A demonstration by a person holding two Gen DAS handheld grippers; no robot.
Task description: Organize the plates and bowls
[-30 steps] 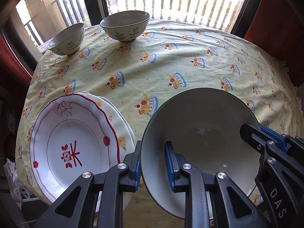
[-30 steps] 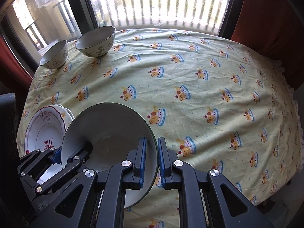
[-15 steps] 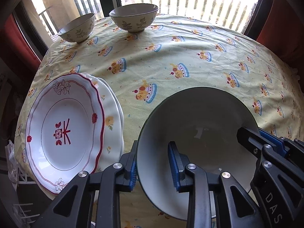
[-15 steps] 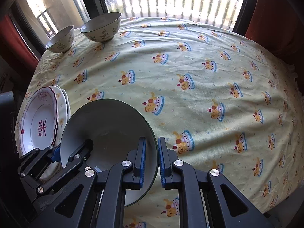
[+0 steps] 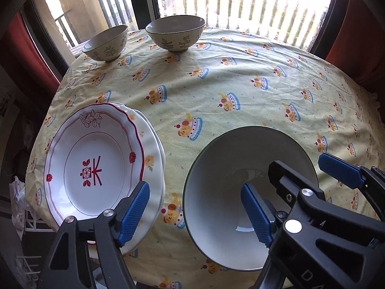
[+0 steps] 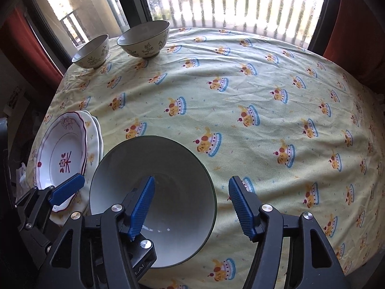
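A large white bowl [image 5: 240, 154] [image 6: 168, 159] with a dark green rim stands on the yellow tablecloth [image 5: 240, 84] near the front edge. My left gripper [image 5: 194, 187] straddles the bowl's left rim. Its jaws are opening, with the blue pads off the rim. My right gripper [image 6: 191, 180] straddles the bowl's right rim, and its jaws are opening too, with the pads clear of the rim. Left of the bowl lies a stack of plates [image 5: 93, 168] [image 6: 60, 154]. The top plate is white with a red edge and a red flower mark.
Two leaf-patterned bowls stand at the far left edge by the window, a small bowl [image 5: 105, 42] [image 6: 91, 51] and a medium bowl [image 5: 175, 33] [image 6: 144, 39]. Cloth with a cake print covers the round table. Red curtains hang at both sides.
Both grippers were shut on the big bowl's rim, one on each side. Both have now opened, and their pads stand off the rim. The bowl stays in place.
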